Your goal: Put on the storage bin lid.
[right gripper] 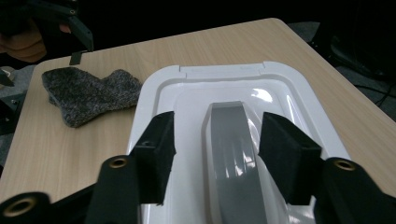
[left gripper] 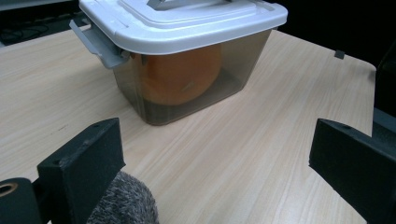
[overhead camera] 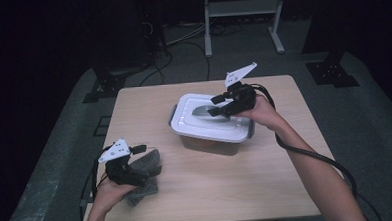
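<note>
Both grippers gape — right point(right gripper: 215, 154) straddling the lid's grey handle point(right gripper: 233, 154), left point(left gripper: 219, 172) beside the sock point(left gripper: 123, 200).

The table point(left gripper: 243, 154) looks like pale wood-grain laminate, smooth and matt. The box point(left gripper: 187, 79) is smoky see-through plastic; its lid point(right gripper: 299, 88) is white plastic, glossy enough to catch glare, with a grey plastic handle point(right gripper: 233, 154) and grey latches point(left gripper: 95, 44). The cloth point(right gripper: 88, 95) is a grey, nubbly knit. The gripper pads point(right gripper: 161, 140) look like matt black foam.
</note>
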Motion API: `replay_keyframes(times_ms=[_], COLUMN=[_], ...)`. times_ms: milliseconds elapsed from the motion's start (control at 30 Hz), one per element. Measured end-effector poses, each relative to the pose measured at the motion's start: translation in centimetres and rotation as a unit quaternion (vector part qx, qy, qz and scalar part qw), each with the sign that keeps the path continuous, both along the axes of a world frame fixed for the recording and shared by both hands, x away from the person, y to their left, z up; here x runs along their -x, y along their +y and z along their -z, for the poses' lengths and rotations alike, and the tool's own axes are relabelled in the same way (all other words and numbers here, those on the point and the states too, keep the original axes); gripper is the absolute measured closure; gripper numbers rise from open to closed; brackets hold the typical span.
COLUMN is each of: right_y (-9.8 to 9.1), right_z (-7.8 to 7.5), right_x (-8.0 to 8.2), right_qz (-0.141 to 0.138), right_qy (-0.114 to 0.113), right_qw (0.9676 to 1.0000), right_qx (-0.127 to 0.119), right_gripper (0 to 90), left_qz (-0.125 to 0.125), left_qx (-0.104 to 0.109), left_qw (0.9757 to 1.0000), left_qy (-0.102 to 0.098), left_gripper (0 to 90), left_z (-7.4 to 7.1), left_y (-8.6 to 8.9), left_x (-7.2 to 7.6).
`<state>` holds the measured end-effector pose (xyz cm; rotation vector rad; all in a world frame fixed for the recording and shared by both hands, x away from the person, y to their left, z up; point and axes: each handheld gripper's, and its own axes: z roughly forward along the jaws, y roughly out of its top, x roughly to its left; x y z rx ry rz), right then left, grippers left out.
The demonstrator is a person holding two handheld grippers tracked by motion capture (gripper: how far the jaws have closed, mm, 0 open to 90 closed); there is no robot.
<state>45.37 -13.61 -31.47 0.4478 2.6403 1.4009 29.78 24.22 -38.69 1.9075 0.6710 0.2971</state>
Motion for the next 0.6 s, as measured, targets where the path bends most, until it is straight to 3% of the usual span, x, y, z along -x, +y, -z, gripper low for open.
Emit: replay_keyframes(times_ms=[600], right_y=[-4.9], right_z=[-0.1], right_x=[3.6], right_qz=[0.019], right_qy=[0.014], right_qw=[0.9997], right_qx=[-0.003], right_gripper=[34.6], left_qz=[0.007], left_qx=[0.000], left_qw=[1.0000], left_qy=[0.000], left_gripper=[2.4], left_z=[0.1], left_y=[-0.3], left_x=[-0.1])
